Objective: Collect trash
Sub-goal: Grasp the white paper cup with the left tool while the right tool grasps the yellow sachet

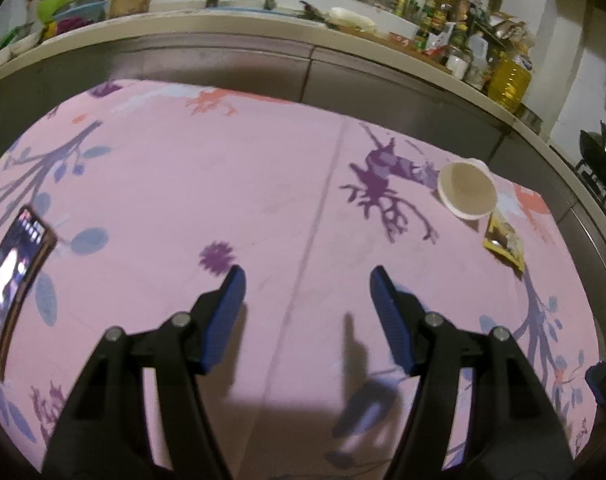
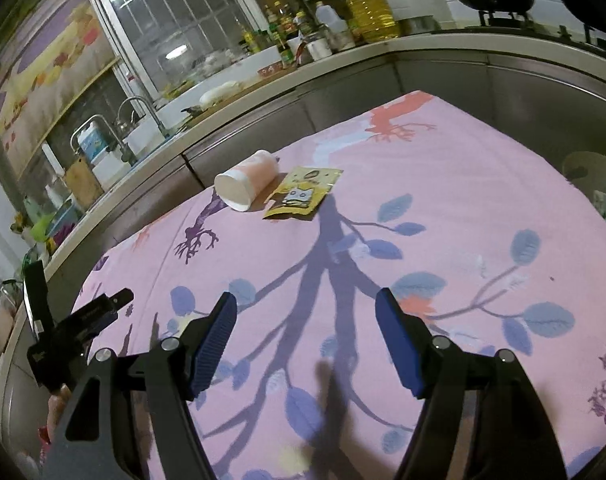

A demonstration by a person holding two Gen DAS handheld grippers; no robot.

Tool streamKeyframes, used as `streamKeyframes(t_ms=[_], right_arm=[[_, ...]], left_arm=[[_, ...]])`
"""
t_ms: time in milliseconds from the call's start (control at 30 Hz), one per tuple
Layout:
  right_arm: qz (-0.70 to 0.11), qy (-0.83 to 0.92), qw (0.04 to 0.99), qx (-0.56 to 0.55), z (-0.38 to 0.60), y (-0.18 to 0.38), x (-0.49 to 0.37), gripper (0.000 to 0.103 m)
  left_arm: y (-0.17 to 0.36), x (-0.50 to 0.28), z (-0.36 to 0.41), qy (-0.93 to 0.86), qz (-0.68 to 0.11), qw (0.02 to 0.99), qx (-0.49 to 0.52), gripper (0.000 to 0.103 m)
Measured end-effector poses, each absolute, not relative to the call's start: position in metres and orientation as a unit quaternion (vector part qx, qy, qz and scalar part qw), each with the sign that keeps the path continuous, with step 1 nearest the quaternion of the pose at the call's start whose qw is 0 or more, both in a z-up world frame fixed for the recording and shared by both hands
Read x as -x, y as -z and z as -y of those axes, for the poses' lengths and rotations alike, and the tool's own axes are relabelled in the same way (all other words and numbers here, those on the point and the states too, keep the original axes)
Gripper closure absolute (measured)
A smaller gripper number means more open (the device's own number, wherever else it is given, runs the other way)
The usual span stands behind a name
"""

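On the pink tree-print table (image 2: 443,184), a paper cup (image 2: 245,184) lies on its side just beside a yellow snack wrapper (image 2: 303,194), its print too small to read. Left claw (image 1: 307,286) and right claw (image 2: 306,312) both gape, empty, well short of them; a phone (image 1: 13,280) is cut off at the left-wrist view's edge.

A pink patterned table (image 1: 207,168) carries a tipped paper cup (image 1: 468,189), a yellow wrapper (image 1: 504,242) and seemingly a phone (image 1: 13,284).
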State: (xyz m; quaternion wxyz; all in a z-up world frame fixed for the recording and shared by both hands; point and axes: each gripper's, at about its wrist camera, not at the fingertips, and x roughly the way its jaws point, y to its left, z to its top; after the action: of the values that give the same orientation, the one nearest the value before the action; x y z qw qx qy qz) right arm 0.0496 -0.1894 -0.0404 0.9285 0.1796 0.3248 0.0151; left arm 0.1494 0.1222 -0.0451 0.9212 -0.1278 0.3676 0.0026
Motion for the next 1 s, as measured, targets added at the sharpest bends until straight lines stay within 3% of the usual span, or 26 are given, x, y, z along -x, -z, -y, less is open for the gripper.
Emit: streamKeyframes(t_ms=[433,667,833,1000], right_arm=[[-0.316,0.011,0.930,-0.185,0.205,0.033,-0.085,0.034],[-0.323,0.021,0.932,-0.160,0.222,0.030,-0.119,0.034],[-0.341,0.014,0.928,-0.149,0.226,0.038,-0.148,0.034],[-0.383,-0.018,0.900,-0.208,0.235,0.055,-0.185,0.034]], left_arm=[[-0.019,-0.227,-0.103,0.042,-0.308,0.949,0.045,0.041],[0.006,-0.252,-0.061,0.093,-0.316,0.943,-0.049,0.041],[0.025,-0.272,-0.036,0.113,-0.344,0.930,-0.068,0.041],[0.029,-0.298,-0.015,0.120,-0.354,0.926,-0.060,0.041]])
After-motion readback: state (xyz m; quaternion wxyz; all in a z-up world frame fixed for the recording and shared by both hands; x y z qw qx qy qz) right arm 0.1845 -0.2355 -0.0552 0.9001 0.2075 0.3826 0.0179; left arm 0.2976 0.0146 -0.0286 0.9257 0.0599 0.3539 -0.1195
